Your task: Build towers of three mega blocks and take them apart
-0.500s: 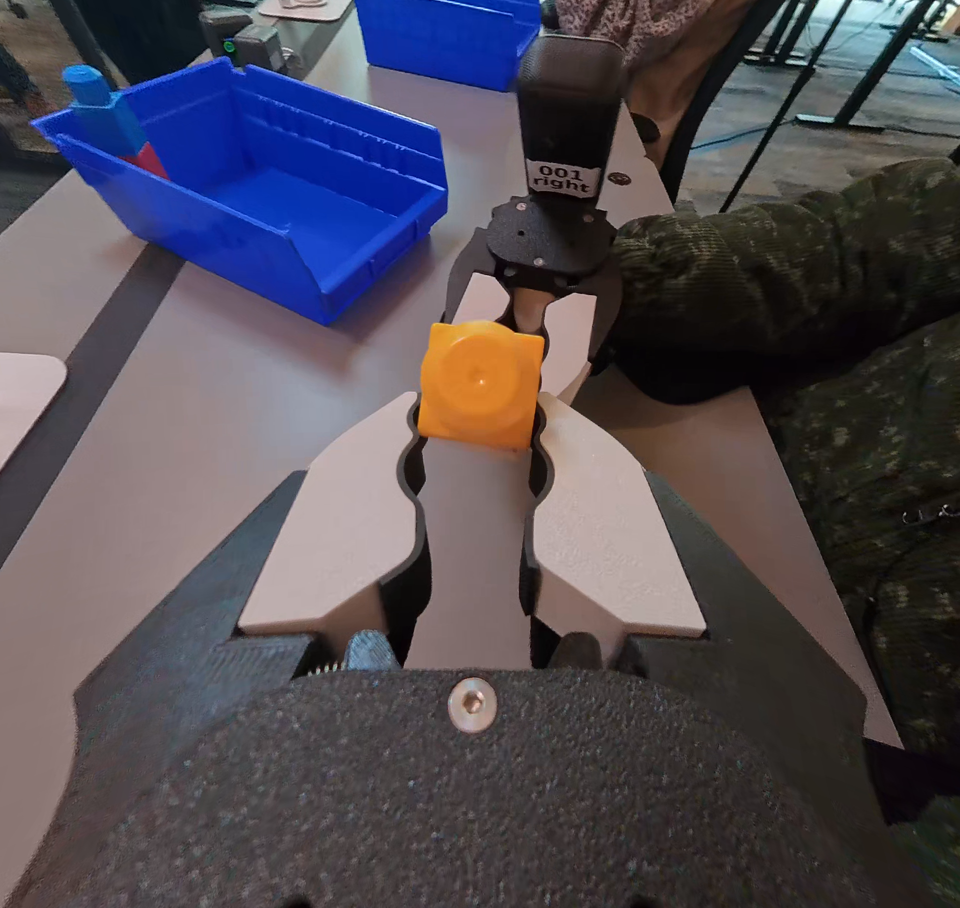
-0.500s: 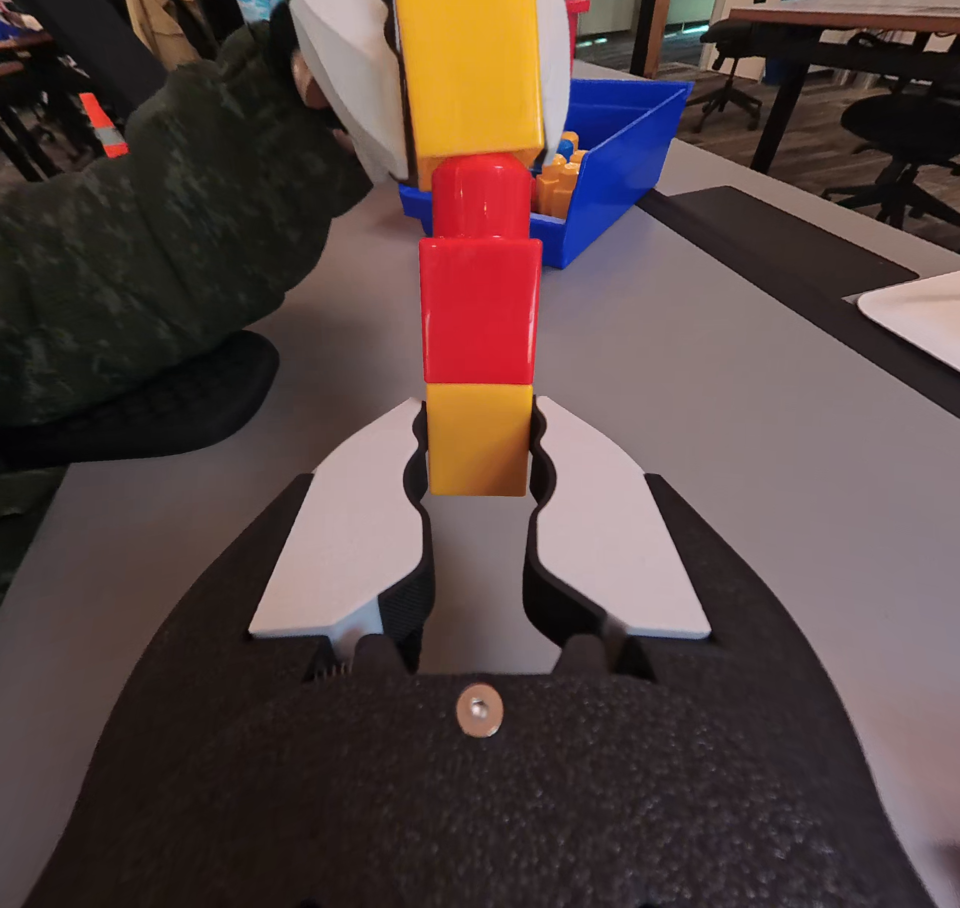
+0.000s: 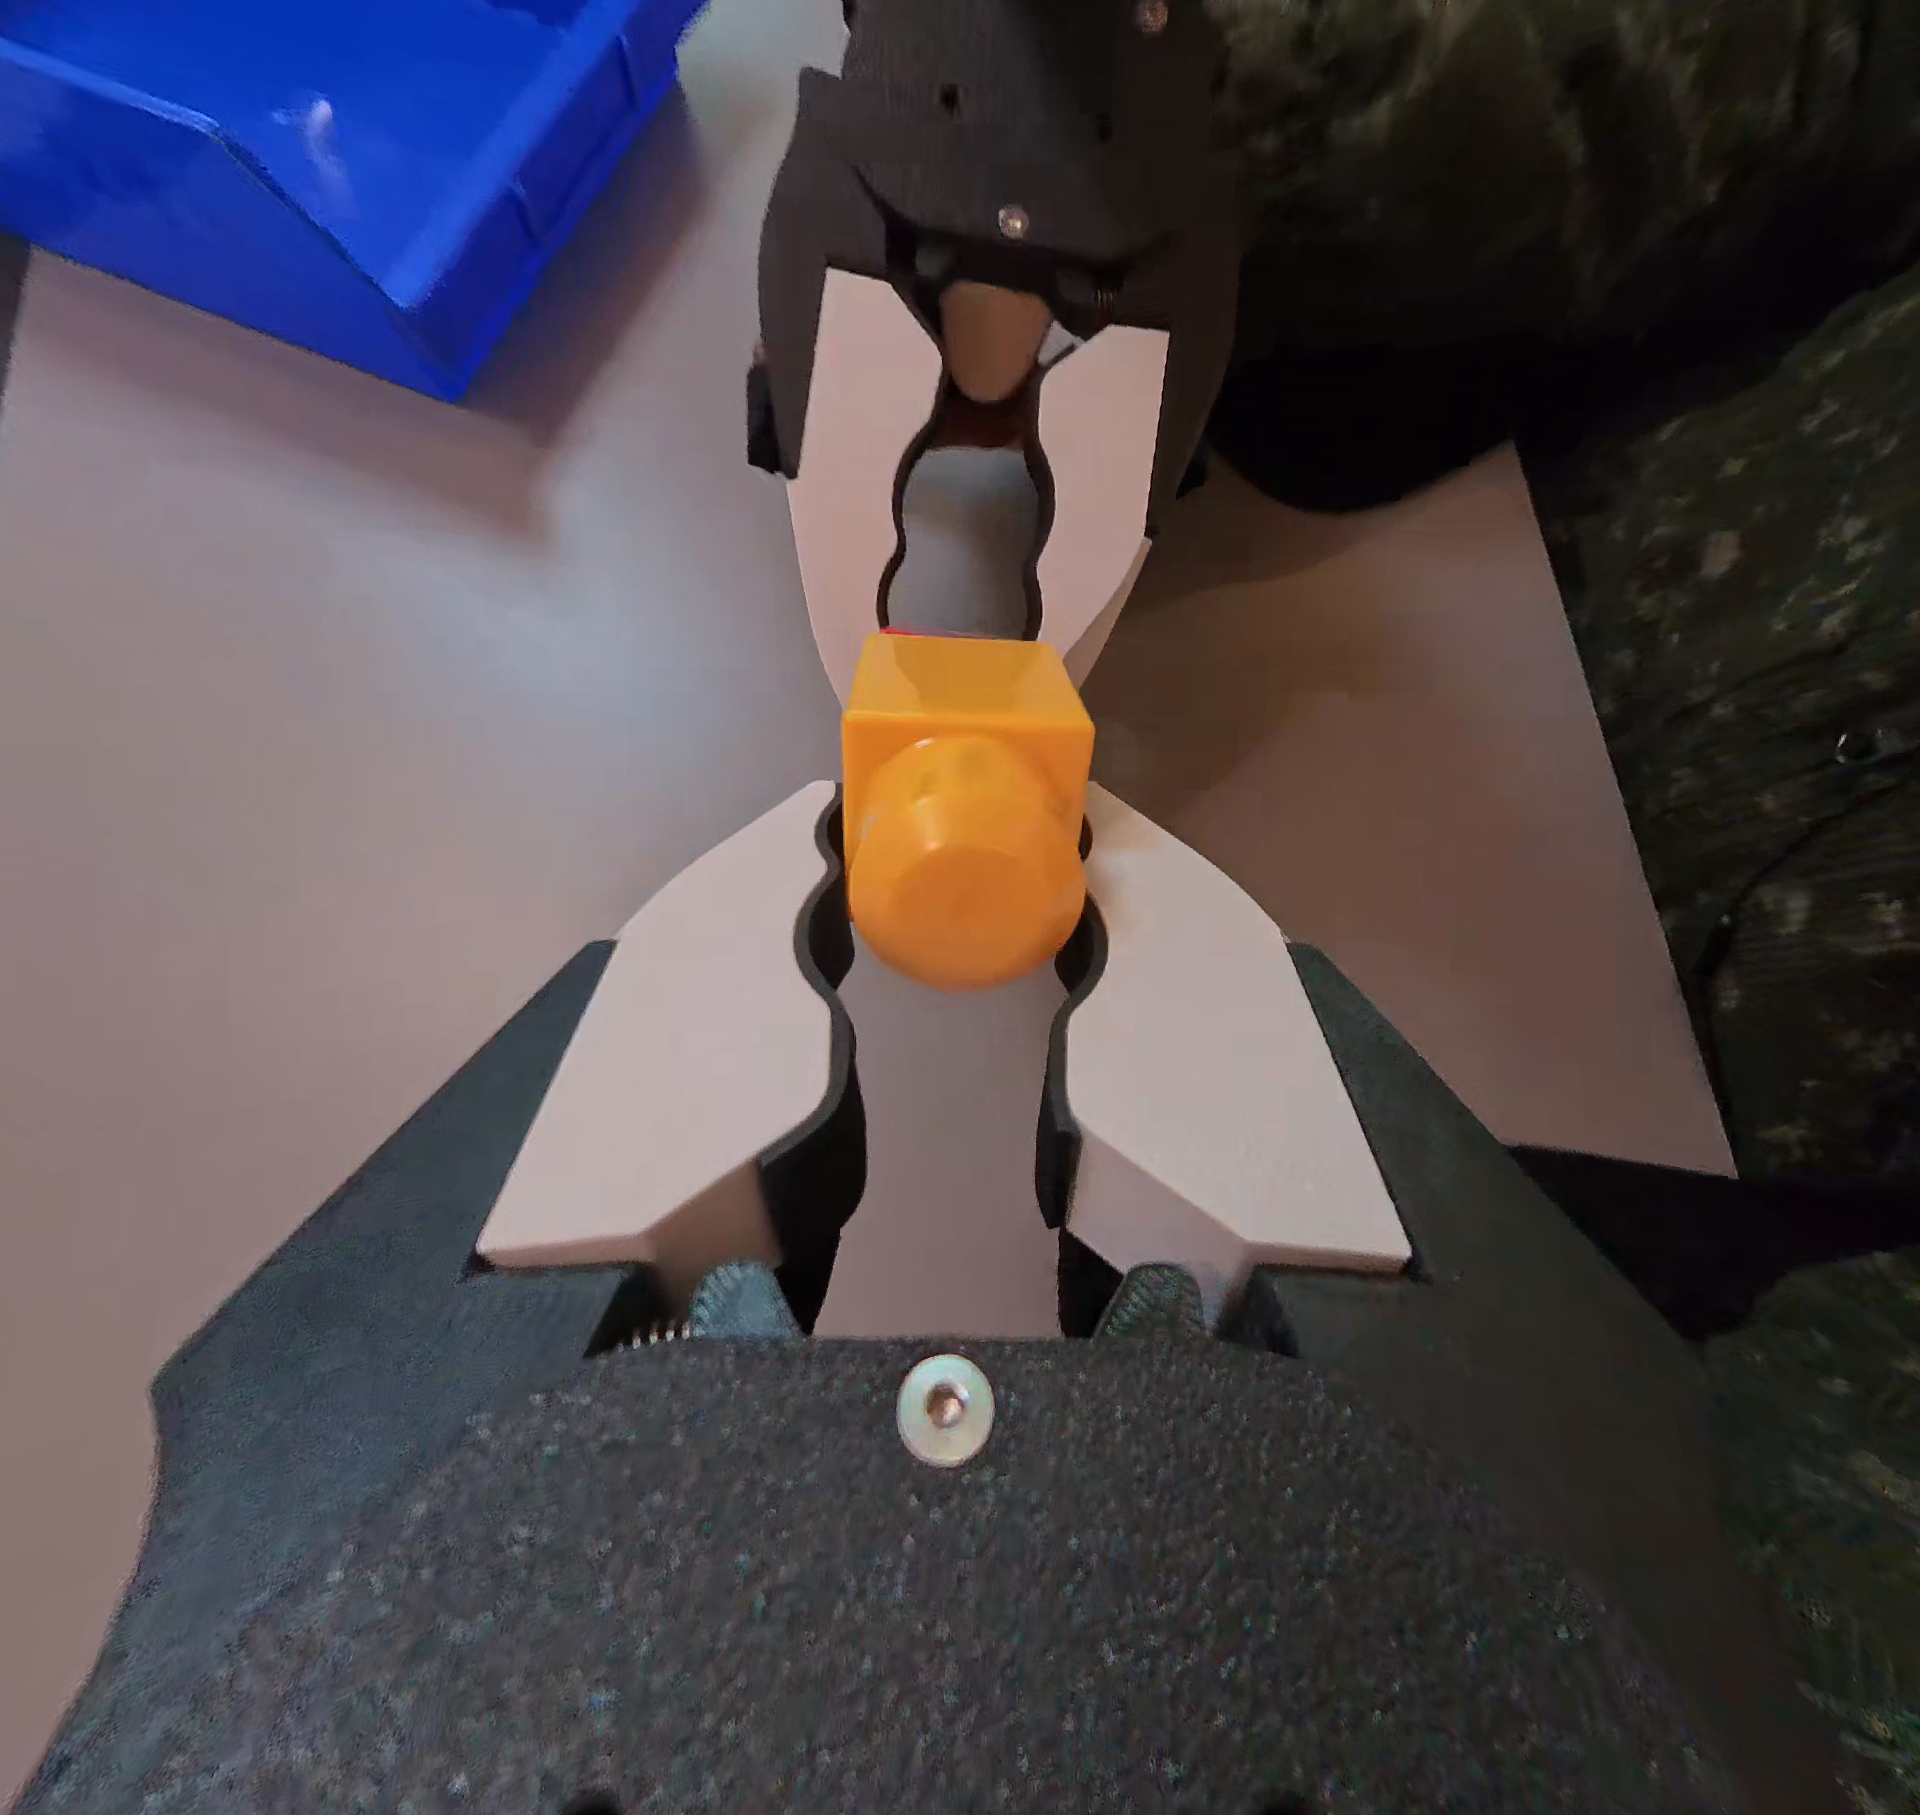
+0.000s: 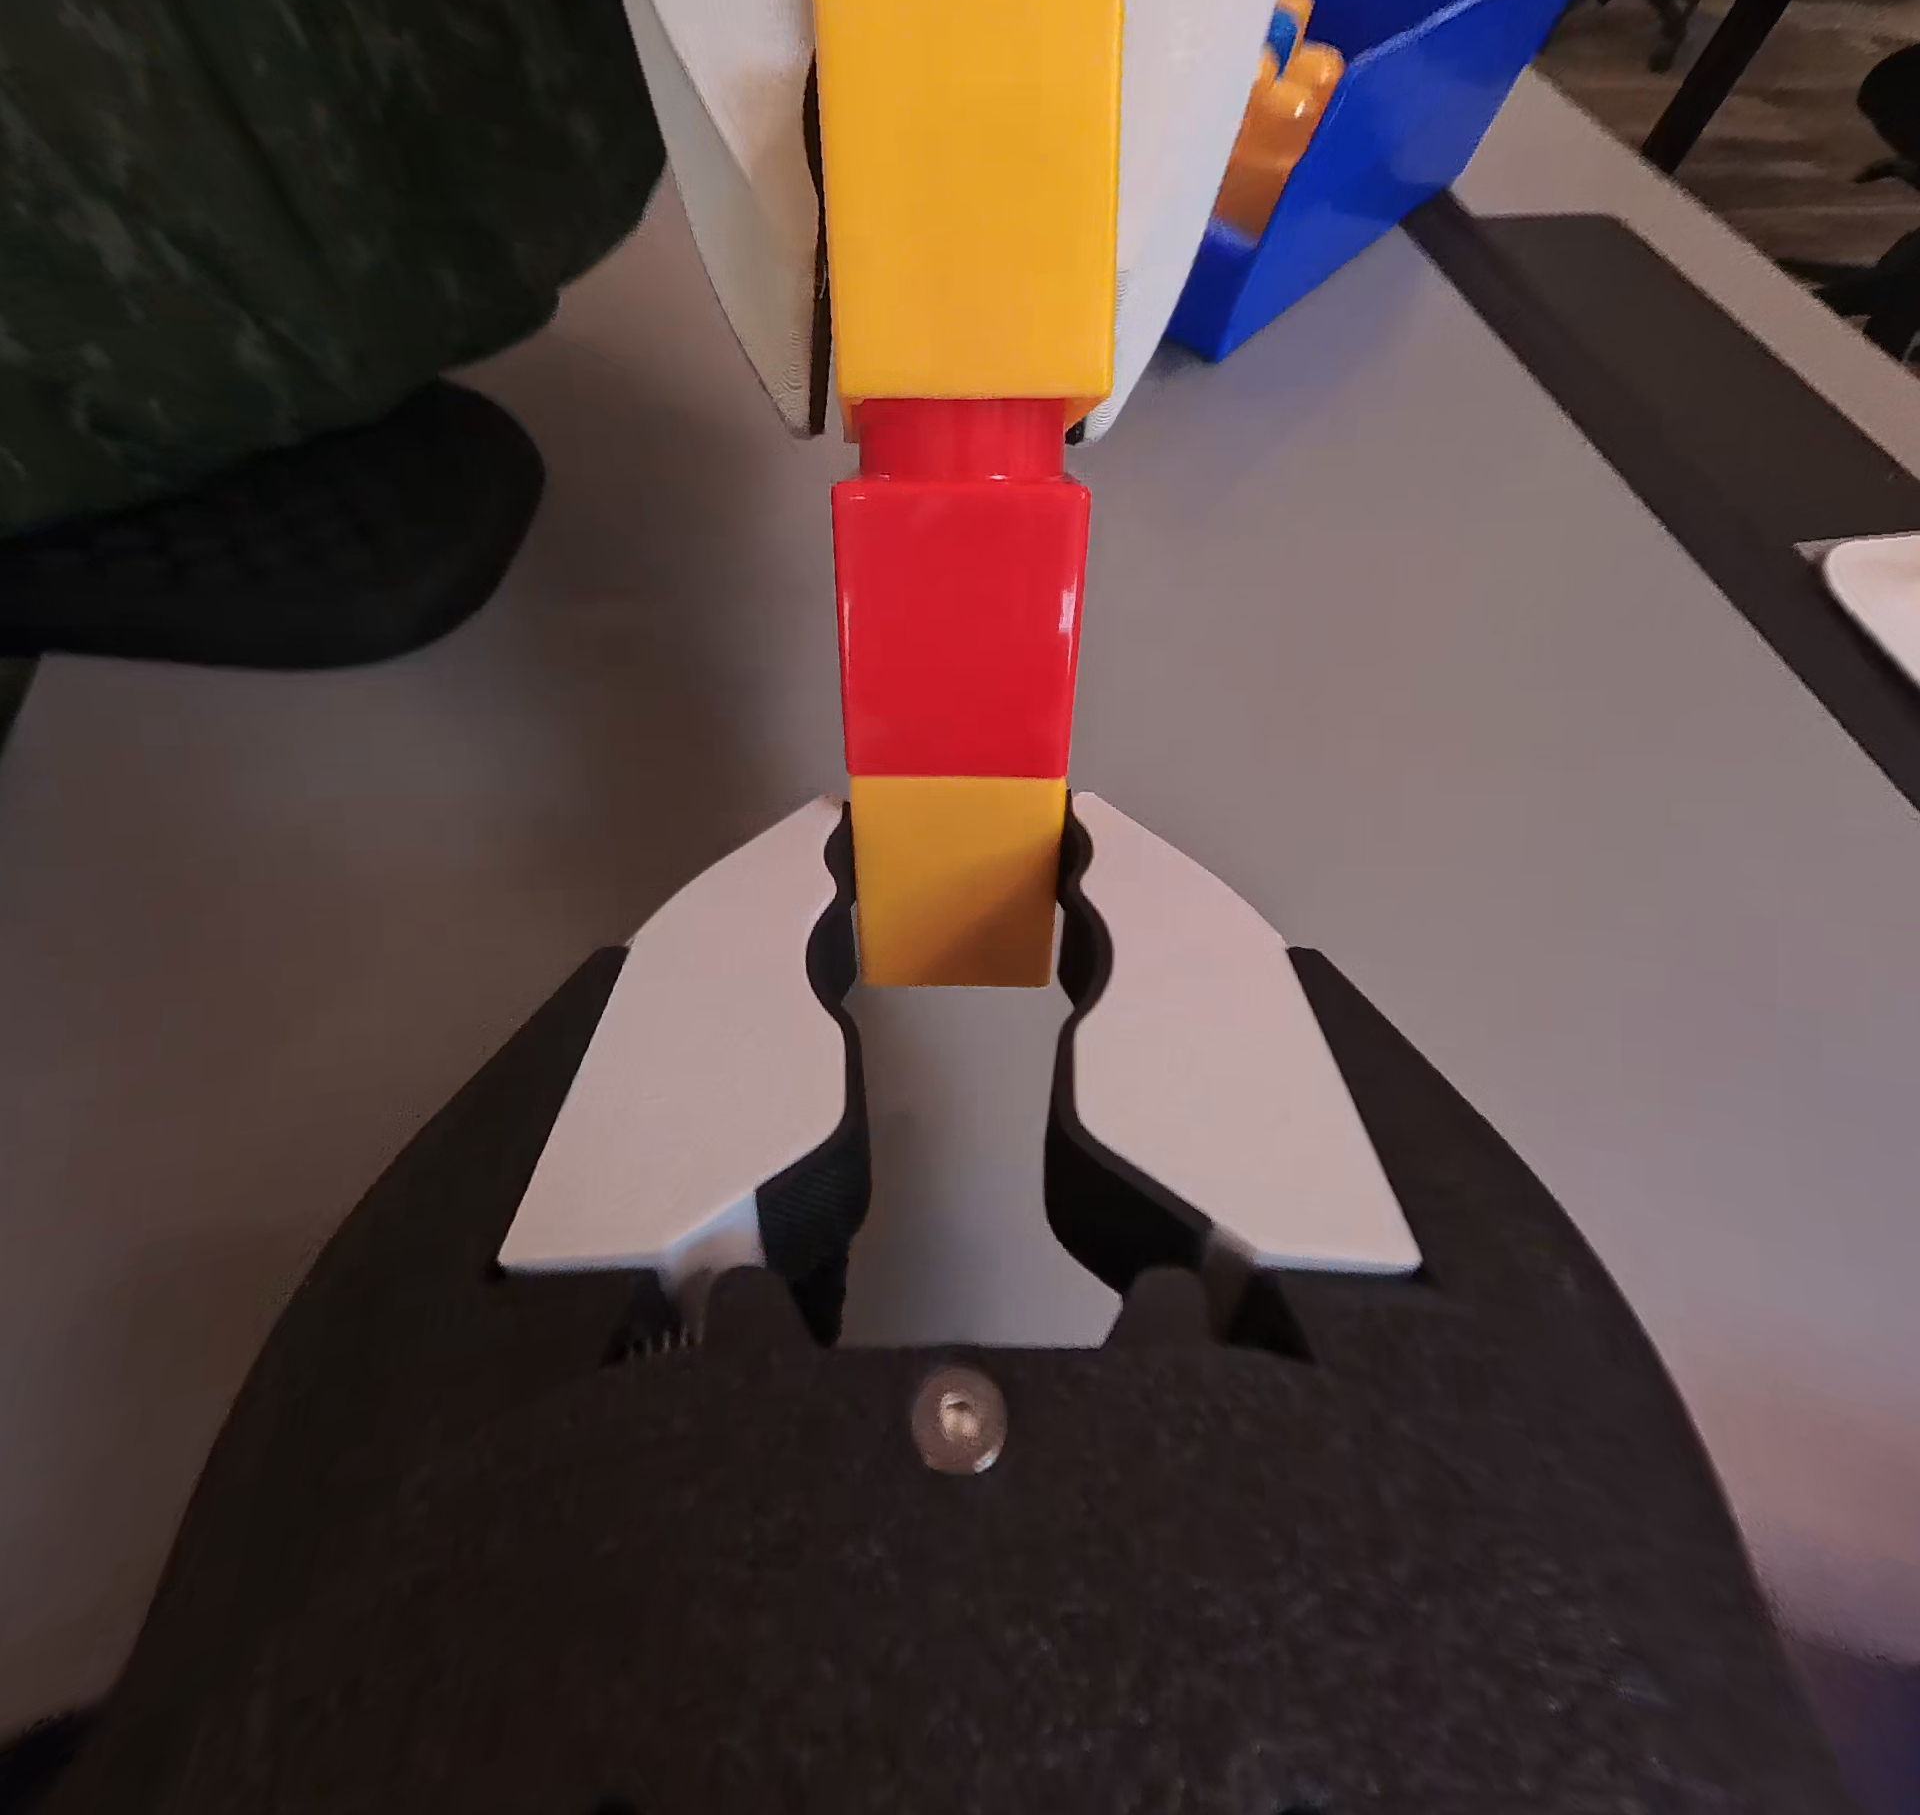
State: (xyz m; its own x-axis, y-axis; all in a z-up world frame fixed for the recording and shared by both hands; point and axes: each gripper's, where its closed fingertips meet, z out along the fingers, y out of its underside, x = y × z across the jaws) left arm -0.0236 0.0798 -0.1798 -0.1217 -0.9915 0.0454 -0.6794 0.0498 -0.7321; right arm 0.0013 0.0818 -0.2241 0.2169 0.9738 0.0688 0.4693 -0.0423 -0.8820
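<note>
Above the table [image 4: 1455, 726], the right gripper [image 4: 956, 892] is clamping the tower's [image 4: 961, 622] base while the left gripper [image 3: 961, 872] is gripping the top block [image 3: 966, 830], bracing both ends, likely for pressing or pulling.

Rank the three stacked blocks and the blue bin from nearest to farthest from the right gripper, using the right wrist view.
1. Bottom yellow block, between its fingers.
2. Red block, just beyond.
3. Top yellow block, held by the other gripper.
4. Blue bin, far right.
</note>
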